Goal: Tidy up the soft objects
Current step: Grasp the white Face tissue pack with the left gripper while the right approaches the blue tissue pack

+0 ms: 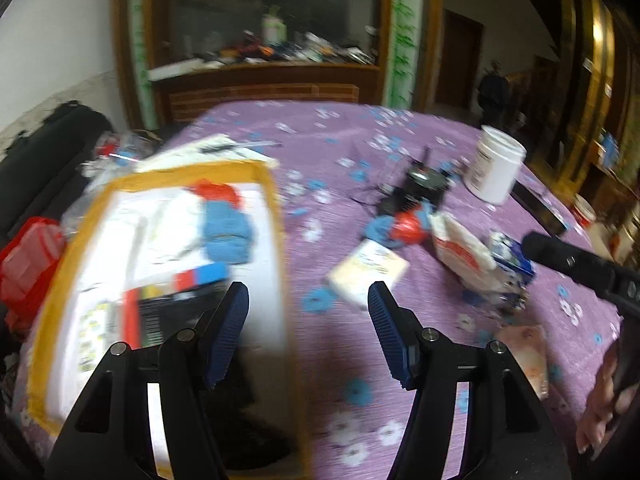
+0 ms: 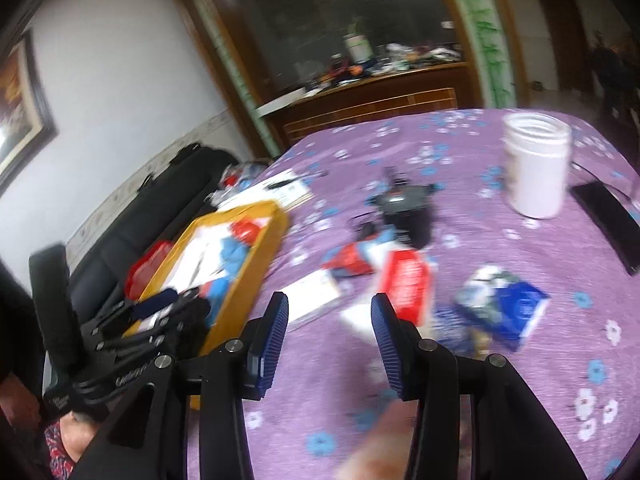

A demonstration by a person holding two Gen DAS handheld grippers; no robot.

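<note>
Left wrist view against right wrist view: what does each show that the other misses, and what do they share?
Only the left wrist view shows the right gripper's black handle and a black sheet in the yellow-rimmed tray. Only the right wrist view shows the framed picture on the wall and the left gripper over that tray. Both show the purple floral tablecloth, the white plastic jar, the red-and-white soft packet and open fingers.

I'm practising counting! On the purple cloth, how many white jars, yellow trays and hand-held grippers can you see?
white jar: 1
yellow tray: 1
left hand-held gripper and right hand-held gripper: 2
Total: 4
</note>
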